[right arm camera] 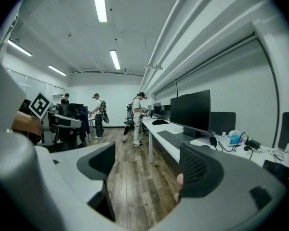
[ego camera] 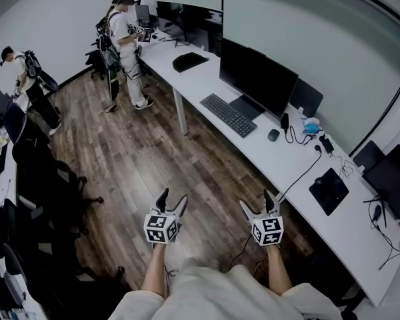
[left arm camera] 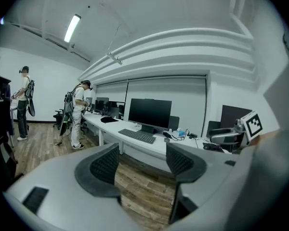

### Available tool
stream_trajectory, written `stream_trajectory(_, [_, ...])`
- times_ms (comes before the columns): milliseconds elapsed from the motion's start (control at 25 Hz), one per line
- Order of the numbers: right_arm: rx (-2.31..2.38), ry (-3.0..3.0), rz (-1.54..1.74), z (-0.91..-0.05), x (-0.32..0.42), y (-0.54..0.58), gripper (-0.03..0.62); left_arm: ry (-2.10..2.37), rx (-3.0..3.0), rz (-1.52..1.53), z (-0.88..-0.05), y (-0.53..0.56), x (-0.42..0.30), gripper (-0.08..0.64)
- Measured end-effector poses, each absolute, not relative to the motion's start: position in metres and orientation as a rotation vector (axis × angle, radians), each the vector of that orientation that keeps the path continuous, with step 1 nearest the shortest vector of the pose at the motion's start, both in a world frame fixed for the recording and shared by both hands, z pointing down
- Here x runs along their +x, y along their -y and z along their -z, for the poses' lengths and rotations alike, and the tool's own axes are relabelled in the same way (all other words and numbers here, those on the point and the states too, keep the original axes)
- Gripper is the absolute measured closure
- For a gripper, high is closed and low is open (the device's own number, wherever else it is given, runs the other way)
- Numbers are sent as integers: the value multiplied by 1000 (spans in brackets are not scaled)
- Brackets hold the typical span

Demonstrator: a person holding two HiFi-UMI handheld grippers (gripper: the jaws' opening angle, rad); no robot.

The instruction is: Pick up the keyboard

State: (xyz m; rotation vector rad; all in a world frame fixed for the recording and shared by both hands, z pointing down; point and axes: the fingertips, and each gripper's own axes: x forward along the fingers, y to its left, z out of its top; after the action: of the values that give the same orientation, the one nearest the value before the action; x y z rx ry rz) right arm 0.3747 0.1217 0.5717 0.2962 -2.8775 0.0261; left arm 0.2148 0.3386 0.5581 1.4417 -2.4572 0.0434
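An office room with a wood-plank floor [ego camera: 140,159]. A long white desk [ego camera: 260,157] runs along the wall on the right side of the head view. Dark office chairs [ego camera: 47,179] crowd the left side.

On the desk stands a large black monitor [ego camera: 257,77]. The keyboard [ego camera: 228,115], black, lies flat on the desk just in front of the monitor, with a dark mouse [ego camera: 273,135] near its right end. Further along lie cables and a black mat [ego camera: 329,191]. The keyboard is well apart from both grippers.

One person [ego camera: 123,45] stands at the far end of the desk, and another person [ego camera: 30,85] stands by the left wall.

The two gripper views look level across the room and show the ceiling with its strip lights [right arm camera: 100,3], which the head view does not. The right gripper view also takes in a third person [right arm camera: 65,98] at the back of the room. Each gripper view catches the other gripper's marker cube at its edge.

Two bare forearms reach forward from the bottom of the head view, side by side, over the floor and short of the desk. The left gripper [ego camera: 173,197] and the right gripper [ego camera: 255,202] point ahead and slightly down, each with a marker cube on top. In its own view each one's jaws stand spread wide, with only floor between them.
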Motion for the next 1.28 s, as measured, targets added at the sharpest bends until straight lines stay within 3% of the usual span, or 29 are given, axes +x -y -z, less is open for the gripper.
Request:
stream_trajectory(680, [307, 2859, -19, -588, 313, -73, 190, 2455, 1422, -52, -577, -294, 154, 275])
stream_trajectory(1280, [378, 2820, -12, -586, 173, 3, 199, 2408, 1486, -37, -576, -207, 0, 275])
